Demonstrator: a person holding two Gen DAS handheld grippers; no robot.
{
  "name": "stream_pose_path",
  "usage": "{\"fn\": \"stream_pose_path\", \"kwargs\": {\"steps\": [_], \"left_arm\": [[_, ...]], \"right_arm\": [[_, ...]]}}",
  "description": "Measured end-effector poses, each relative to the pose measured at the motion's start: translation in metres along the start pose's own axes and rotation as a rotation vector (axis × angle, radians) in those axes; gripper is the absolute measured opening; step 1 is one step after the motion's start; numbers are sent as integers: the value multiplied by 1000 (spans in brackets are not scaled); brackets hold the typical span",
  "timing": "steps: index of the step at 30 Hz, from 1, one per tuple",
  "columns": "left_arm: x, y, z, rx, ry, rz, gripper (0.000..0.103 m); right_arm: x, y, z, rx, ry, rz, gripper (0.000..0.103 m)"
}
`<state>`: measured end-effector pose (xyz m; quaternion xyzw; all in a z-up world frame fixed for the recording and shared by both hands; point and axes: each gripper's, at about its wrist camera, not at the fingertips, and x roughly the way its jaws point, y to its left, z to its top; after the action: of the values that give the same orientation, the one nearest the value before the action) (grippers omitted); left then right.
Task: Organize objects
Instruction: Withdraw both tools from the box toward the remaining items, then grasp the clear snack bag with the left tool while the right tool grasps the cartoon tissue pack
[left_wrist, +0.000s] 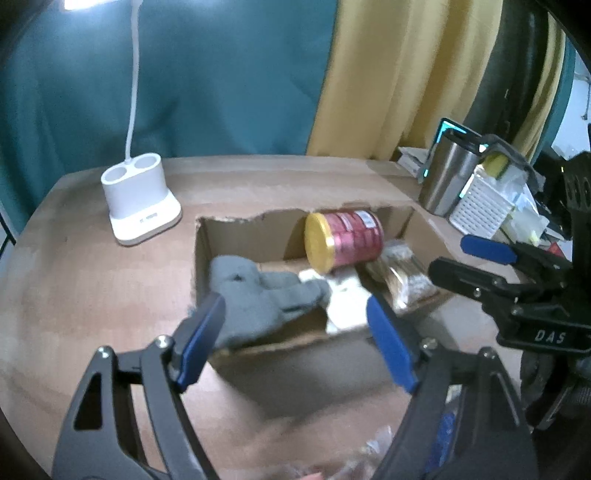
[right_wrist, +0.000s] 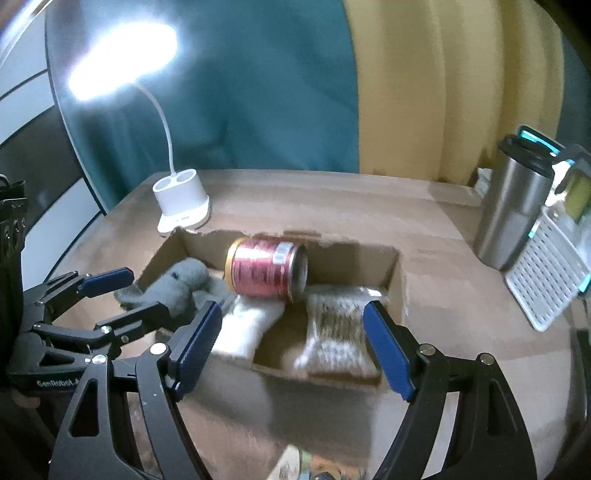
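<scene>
Both grippers hang over the near side of the desk (right_wrist: 332, 199), angled down toward an open cardboard box (right_wrist: 397, 273). On the left gripper (left_wrist: 295, 328) the blue pads stand well apart with nothing between them, just above the near wall of the box and a grey glove (left_wrist: 255, 295) that slumps over that wall at the box's left end. On the right gripper (right_wrist: 291, 343) the jaws are spread about as wide and equally empty; it hovers over the box's near wall, close beside the left one. Inside the box a red can (right_wrist: 266, 271) with a yellow lid lies on its side against the far wall. Something white lies beside the glove, below the can, and a clear packet (right_wrist: 332, 332) of brownish contents lies flat at the right end. Near the far left corner of the desk, behind the box, stands a white lamp base (right_wrist: 183, 203), its head lit. Toward the right edge stand a steel tumbler (right_wrist: 509, 218) and, just beside it, a white perforated basket (right_wrist: 543, 280). Some crinkly packaging shows blurred at the near edge.
</scene>
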<state>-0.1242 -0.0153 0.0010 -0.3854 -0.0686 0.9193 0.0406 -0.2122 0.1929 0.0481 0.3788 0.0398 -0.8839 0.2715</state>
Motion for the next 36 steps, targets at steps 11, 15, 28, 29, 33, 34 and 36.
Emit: {"fn": "stream_pose_path", "kwargs": {"steps": [11,15,28,29,33,34,36], "left_arm": [[-23,-16,-34,-6,14,-7,80],[-29,-20,-45,-15,22,-22,81],[-27,-26,-85,-44,94,-25,96],[-26,-28,-88,-44,101,-24,96],[-23,-32,-96,-42,119,-17,96],[-22,-32,-99,-42,126,-15,96],[-18,-33,-103,-41,138,-9,96]], "right_arm": [[-29,-3,-38,28,0,-29,82],[-37,-3,-51,32,8,-42,91],[-39,-12,-95,74,65,-73,91],[-38,-12,-97,79,71,-73,91],[-34,-15,-108,96,92,-69,91],[-32,-15,-110,96,98,-67,91],[-30,-15,-113,93,108,-65,91]]}}
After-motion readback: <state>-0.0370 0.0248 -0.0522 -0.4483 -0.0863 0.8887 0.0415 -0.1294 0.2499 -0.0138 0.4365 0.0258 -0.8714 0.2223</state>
